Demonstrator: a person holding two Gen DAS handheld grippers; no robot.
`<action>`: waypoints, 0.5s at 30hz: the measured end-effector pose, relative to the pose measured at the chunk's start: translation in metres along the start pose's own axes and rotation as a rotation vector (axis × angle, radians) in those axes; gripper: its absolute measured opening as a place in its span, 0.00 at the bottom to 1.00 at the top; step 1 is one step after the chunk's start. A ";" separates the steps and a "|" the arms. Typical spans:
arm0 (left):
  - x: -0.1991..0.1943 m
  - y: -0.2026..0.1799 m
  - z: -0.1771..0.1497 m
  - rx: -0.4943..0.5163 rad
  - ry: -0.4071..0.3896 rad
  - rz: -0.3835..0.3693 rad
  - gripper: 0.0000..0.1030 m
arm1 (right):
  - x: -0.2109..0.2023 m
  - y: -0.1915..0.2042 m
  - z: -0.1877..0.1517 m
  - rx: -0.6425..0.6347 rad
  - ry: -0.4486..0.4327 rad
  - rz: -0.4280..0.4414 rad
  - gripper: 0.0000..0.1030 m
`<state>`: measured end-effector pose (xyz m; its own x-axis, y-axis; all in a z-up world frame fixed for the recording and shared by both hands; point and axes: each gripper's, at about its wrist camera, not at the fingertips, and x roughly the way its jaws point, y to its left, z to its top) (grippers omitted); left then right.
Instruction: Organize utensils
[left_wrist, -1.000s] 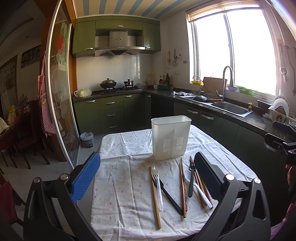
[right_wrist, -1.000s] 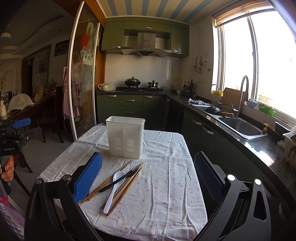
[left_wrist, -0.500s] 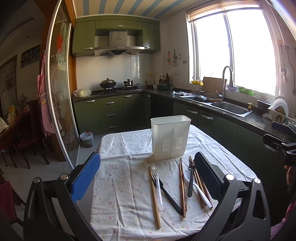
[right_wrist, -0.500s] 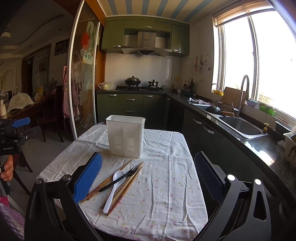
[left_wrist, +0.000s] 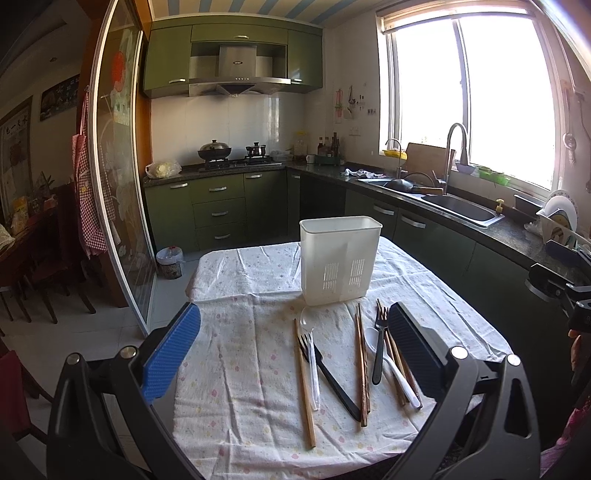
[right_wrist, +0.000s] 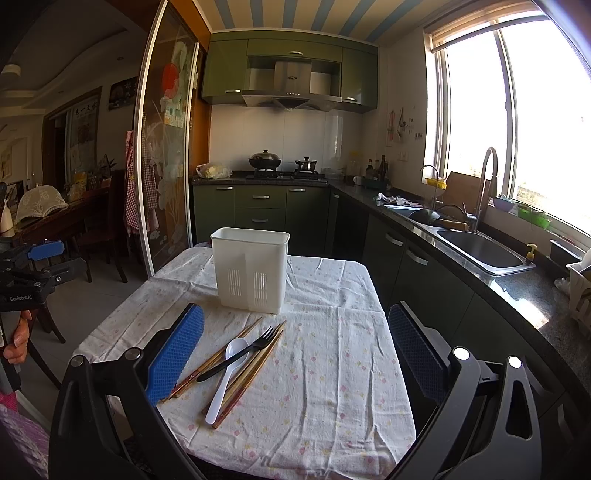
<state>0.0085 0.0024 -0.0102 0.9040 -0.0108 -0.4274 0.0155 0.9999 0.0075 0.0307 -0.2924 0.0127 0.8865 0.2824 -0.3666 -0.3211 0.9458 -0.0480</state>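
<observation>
Holder: a white plastic utensil holder (left_wrist: 340, 260) is stood upright toward the far edge of the surface (left_wrist: 236, 369), which is covered by a flowered cloth; slotted vents are seen low on its front wall. Its inside cannot be seen from either view.

Utensils, left group: a single light wooden chopstick (left_wrist: 304, 384), a clear plastic spoon (left_wrist: 312, 363) and a black fork (left_wrist: 328, 376) are laid on the cloth near the front edge; the spoon's bowl is almost touching the holder's base.

Utensils, middle: a pair of dark chopsticks (left_wrist: 362, 365) is laid lengthwise, just beside the black fork's handle end.

Utensils, right group: a second black fork (right_wrist: 240, 354), a white spoon (right_wrist: 225, 376) and more chopsticks (right_wrist: 245, 376) are piled together, the fork across the spoon.

Left hand-held gripper (left_wrist: 293, 352): released, jaws spread wide above the front edge, nothing between them.

Right hand-held gripper (right_wrist: 295, 354): released, jaws wide apart over the front edge, nothing held.

Change: none is seen; holder, utensils and both hand-held grippers are placed as they were half a second earlier.
</observation>
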 end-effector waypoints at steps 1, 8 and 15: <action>0.000 0.000 -0.001 0.002 0.000 -0.007 0.94 | 0.001 0.000 -0.001 0.001 0.001 0.000 0.96; 0.002 -0.007 -0.002 0.028 0.007 -0.022 0.94 | 0.004 0.001 -0.005 0.005 0.009 -0.002 0.96; 0.025 -0.005 0.001 -0.011 0.123 -0.059 0.94 | 0.020 -0.006 -0.007 0.043 0.057 0.014 0.96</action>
<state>0.0313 -0.0025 -0.0205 0.8422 -0.0682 -0.5349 0.0614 0.9976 -0.0305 0.0482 -0.2939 -0.0010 0.8614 0.2868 -0.4193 -0.3173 0.9483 -0.0033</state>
